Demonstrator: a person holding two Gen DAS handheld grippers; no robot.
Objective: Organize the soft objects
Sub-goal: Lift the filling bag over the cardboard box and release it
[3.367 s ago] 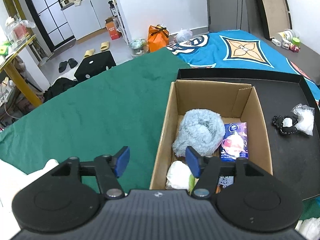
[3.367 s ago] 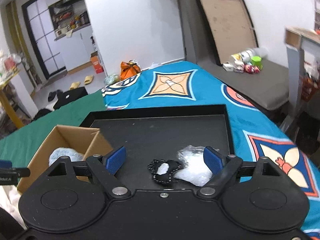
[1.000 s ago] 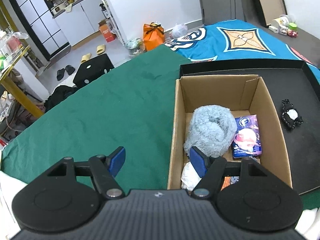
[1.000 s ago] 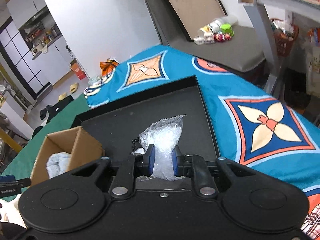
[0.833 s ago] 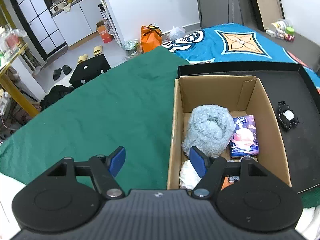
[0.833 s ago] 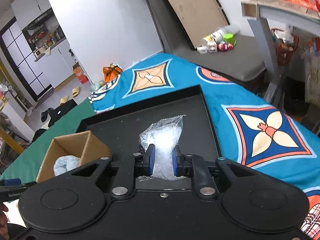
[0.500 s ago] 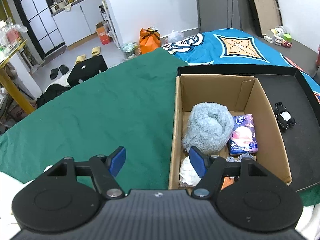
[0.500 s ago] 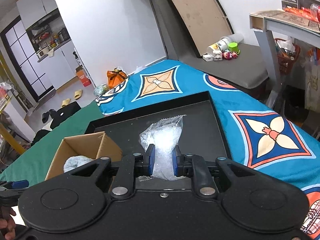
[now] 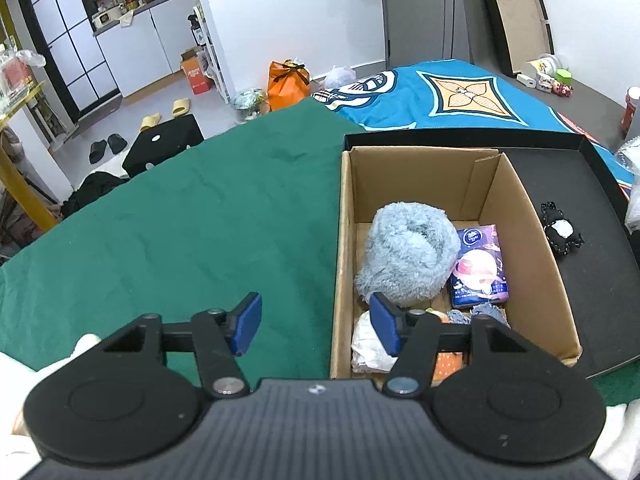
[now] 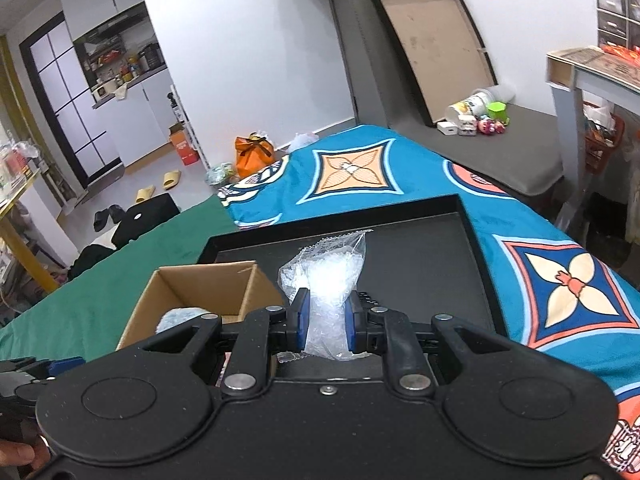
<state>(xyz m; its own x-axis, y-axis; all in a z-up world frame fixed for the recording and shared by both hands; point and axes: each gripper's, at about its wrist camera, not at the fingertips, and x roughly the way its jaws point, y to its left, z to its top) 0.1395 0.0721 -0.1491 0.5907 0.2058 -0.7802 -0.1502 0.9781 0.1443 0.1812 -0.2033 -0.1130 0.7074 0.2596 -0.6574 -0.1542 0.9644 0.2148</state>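
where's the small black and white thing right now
In the left wrist view the small black and white thing lies on the black tray, just right of the cardboard box, apart from both grippers.

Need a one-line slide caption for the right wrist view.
Right claw shut on a clear plastic bag, held above the black tray beside the cardboard box.

We see both views evenly and brightly lit by soft indoor light, with only faint shadows. Fisheye distortion bends walls and doorways at the edges. Focus is sharp, without blur.
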